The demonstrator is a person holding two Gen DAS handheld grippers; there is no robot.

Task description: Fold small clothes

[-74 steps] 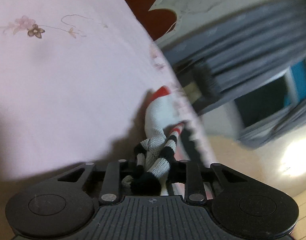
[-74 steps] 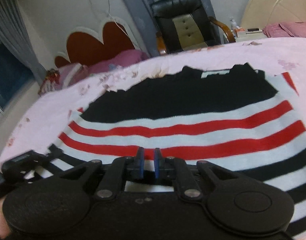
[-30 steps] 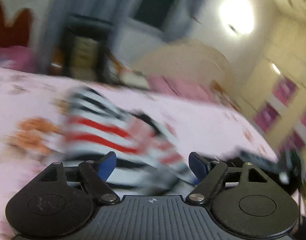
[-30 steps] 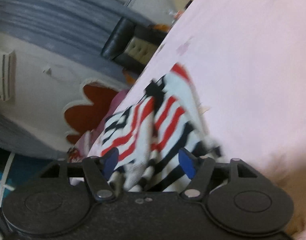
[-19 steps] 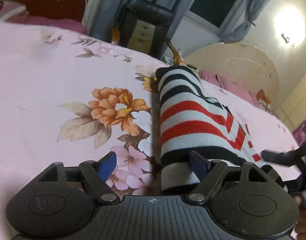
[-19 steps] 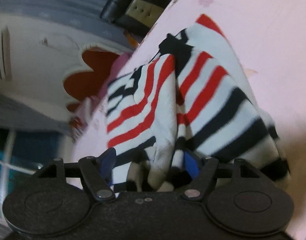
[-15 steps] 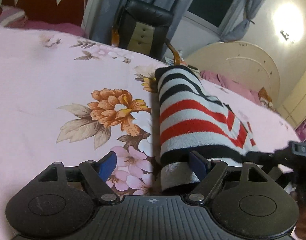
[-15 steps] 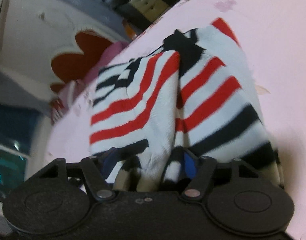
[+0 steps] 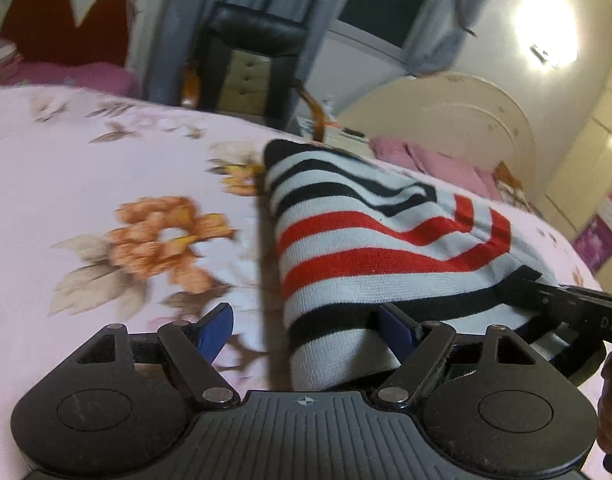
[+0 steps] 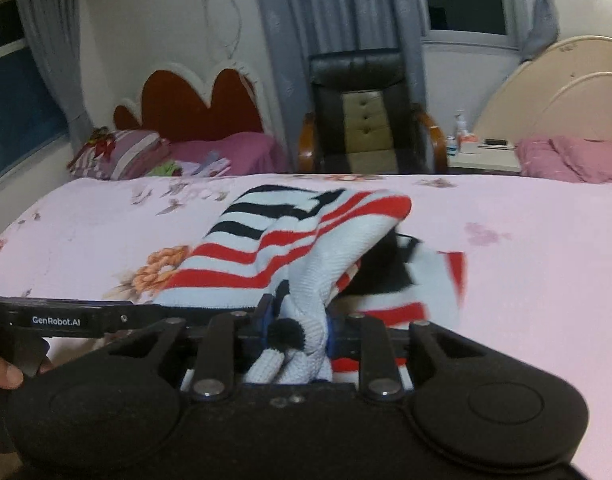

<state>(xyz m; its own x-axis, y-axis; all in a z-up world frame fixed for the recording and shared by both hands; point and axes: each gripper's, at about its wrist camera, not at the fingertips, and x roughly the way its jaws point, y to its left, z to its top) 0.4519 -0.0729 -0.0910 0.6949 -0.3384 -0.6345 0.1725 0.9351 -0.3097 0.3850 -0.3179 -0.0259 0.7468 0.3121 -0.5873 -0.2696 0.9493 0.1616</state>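
A small knit sweater (image 9: 369,240) with white, red and black stripes lies folded on the pink floral bedsheet (image 9: 86,184). My left gripper (image 9: 306,328) is open, its blue fingertips (image 9: 216,330) spread at the sweater's near hem, one on each side of its left edge. My right gripper (image 10: 296,326) is shut on a bunched part of the sweater (image 10: 266,248) and lifts that fold off the bed. The right gripper's body (image 9: 577,312) shows at the right of the left wrist view.
A black armchair (image 10: 361,120) stands beyond the bed's far edge. A red headboard (image 10: 202,104) and pink pillows (image 10: 573,160) lie behind. The left gripper's body (image 10: 66,320) sits at the left in the right wrist view.
My right gripper has closed on the bunched sweater and swung level, lifting the fold. My left gripper stays open and has moved closer to the hem.
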